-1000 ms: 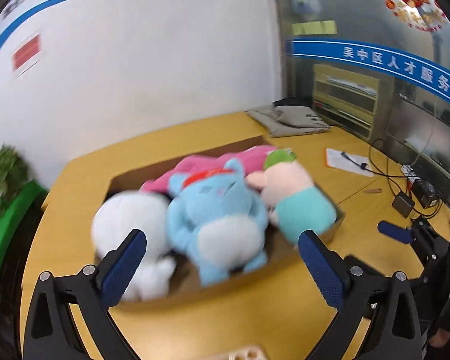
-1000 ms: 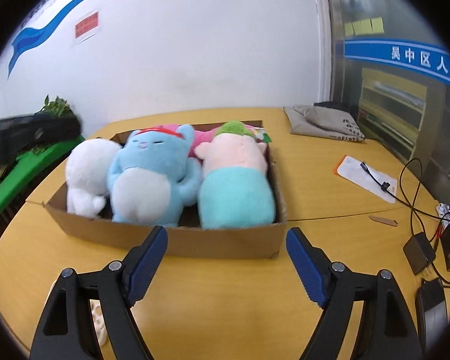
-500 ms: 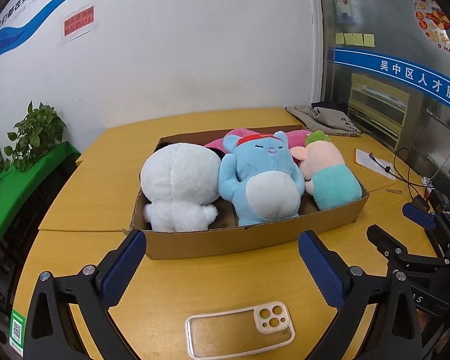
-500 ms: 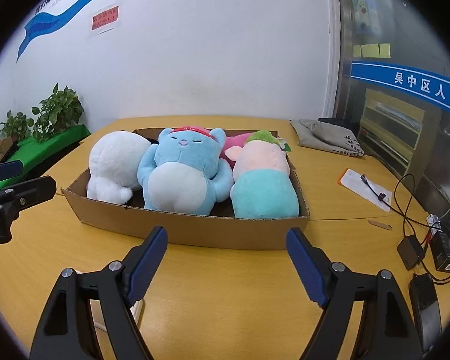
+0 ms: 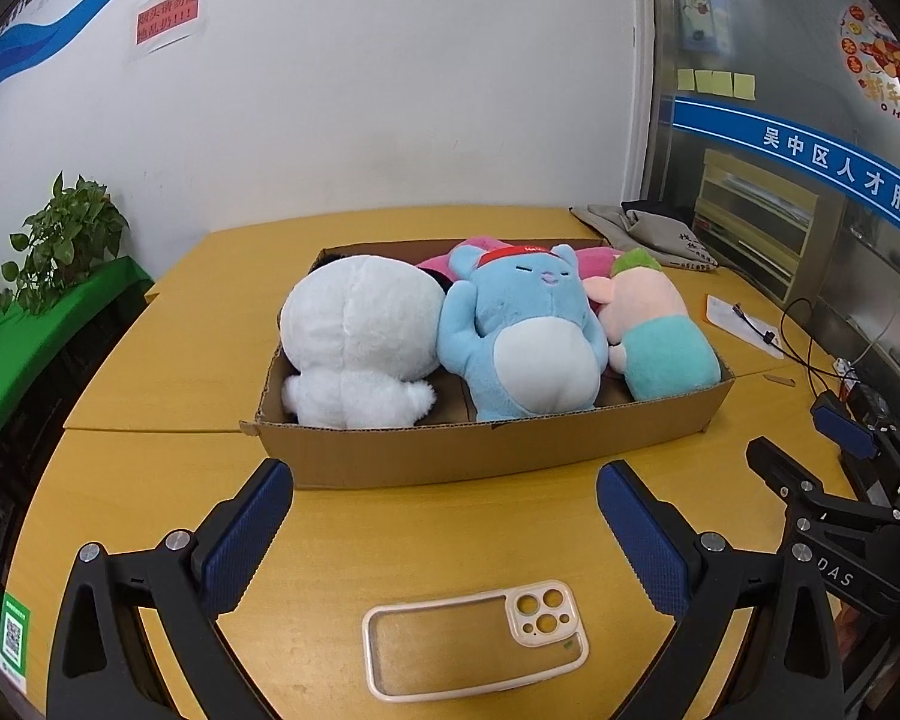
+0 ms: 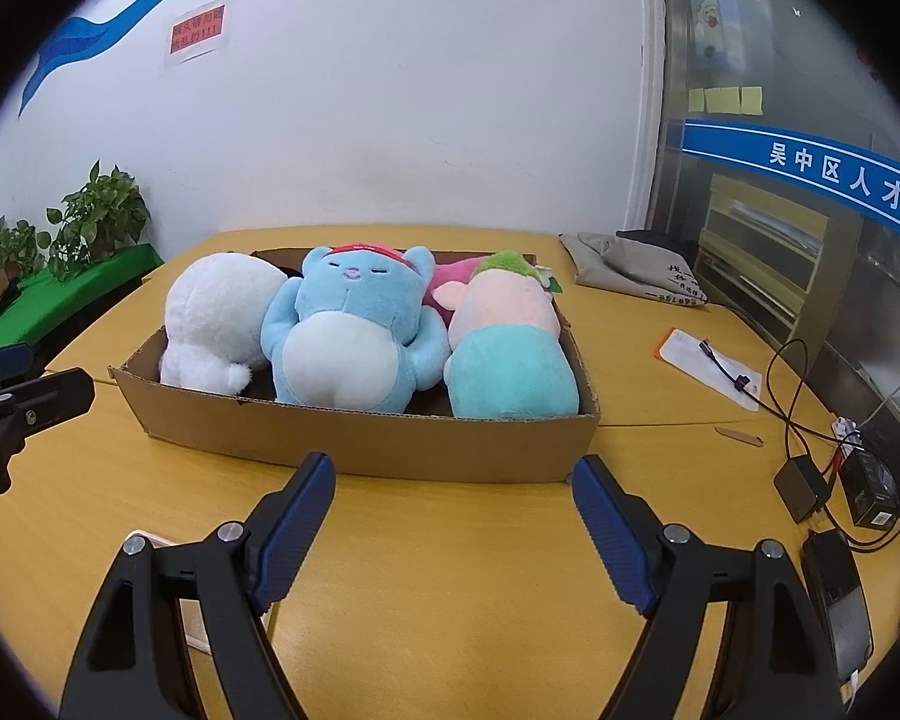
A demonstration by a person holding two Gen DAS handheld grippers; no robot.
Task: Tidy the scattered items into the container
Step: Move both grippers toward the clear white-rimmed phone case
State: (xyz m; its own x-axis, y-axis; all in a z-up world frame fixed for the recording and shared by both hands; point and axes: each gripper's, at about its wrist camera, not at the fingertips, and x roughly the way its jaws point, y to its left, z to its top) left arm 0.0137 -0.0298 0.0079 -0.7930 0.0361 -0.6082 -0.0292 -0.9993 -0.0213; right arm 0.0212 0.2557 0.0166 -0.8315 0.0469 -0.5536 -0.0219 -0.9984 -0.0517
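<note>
Your left hand-held gripper [image 5: 444, 534] and right hand-held gripper [image 6: 450, 528] both gape empty over the tabletop [image 5: 450, 516]; plushies [image 5: 519, 336] fill the box [image 5: 486, 450], pink one mostly hidden, phone case [image 5: 474, 642] outside.

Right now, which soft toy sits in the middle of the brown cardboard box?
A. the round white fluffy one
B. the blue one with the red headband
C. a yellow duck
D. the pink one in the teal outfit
B. The blue plush toy with the red headband lies in the brown cardboard box between the round white fluffy toy and the pink toy in the teal outfit.
</note>
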